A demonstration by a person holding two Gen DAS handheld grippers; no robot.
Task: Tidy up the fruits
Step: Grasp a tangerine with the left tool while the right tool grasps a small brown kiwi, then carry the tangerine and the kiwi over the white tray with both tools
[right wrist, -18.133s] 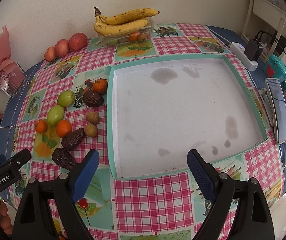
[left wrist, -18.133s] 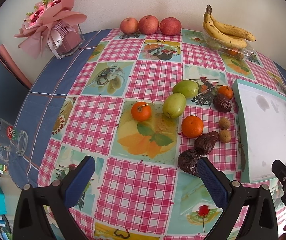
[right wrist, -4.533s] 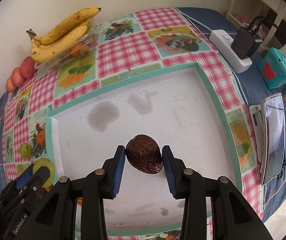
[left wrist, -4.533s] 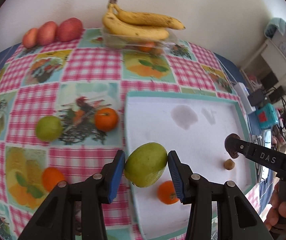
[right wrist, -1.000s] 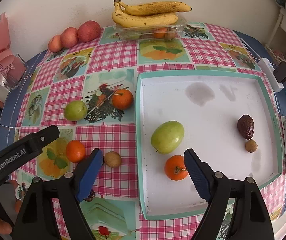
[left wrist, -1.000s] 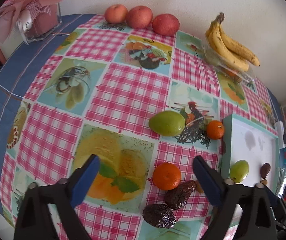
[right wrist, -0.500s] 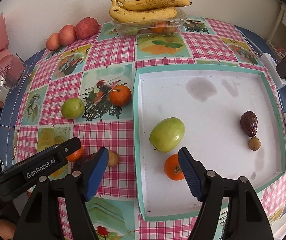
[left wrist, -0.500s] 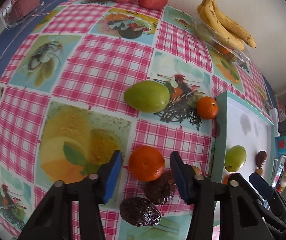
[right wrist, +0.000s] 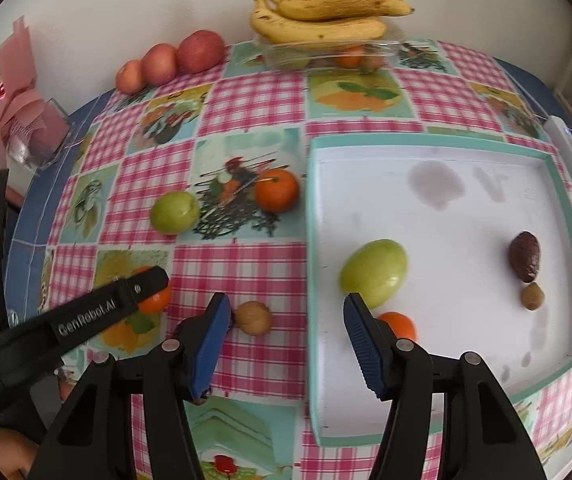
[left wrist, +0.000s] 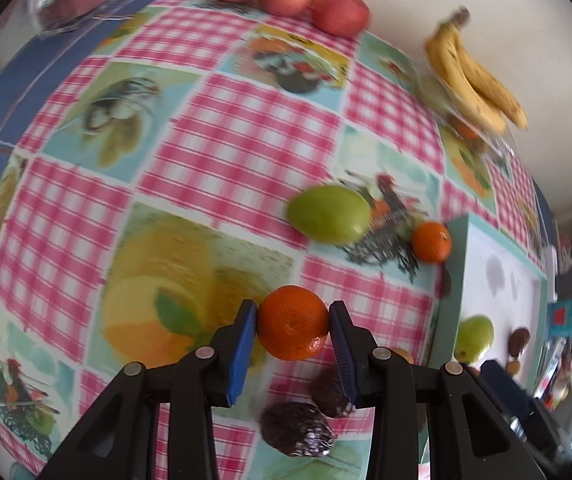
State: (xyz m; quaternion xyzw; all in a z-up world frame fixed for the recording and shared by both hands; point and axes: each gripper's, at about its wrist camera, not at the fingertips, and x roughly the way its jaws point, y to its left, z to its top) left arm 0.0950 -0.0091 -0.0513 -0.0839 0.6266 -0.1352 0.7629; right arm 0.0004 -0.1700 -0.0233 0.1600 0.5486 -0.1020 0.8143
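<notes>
My left gripper (left wrist: 291, 330) is shut on an orange tangerine (left wrist: 291, 328) over the checked tablecloth. A green fruit (left wrist: 327, 215) and a second tangerine (left wrist: 431, 241) lie beyond it, and two dark wrinkled fruits (left wrist: 297, 428) sit just below the fingers. The white tray (right wrist: 485, 216) with a teal rim holds a green fruit (right wrist: 373, 272), a tangerine (right wrist: 399, 325), a dark fruit (right wrist: 525, 255) and a small brown fruit (right wrist: 532, 296). My right gripper (right wrist: 286, 344) hangs open near the tray's left rim, with a small brown fruit (right wrist: 252, 317) next to its left finger. The left gripper's arm (right wrist: 86, 316) covers part of the held tangerine (right wrist: 154, 300).
Three red apples (right wrist: 170, 62) line the wall at the back left. Bananas (right wrist: 325, 16) rest on a clear box. A pink bouquet in a glass holder (right wrist: 26, 120) stands at the far left. A power strip (right wrist: 565, 148) lies right of the tray.
The left gripper has closed onto the tangerine that sat between its open fingers half a second ago. The right gripper has narrowed a little and shifted left toward the small brown fruit.
</notes>
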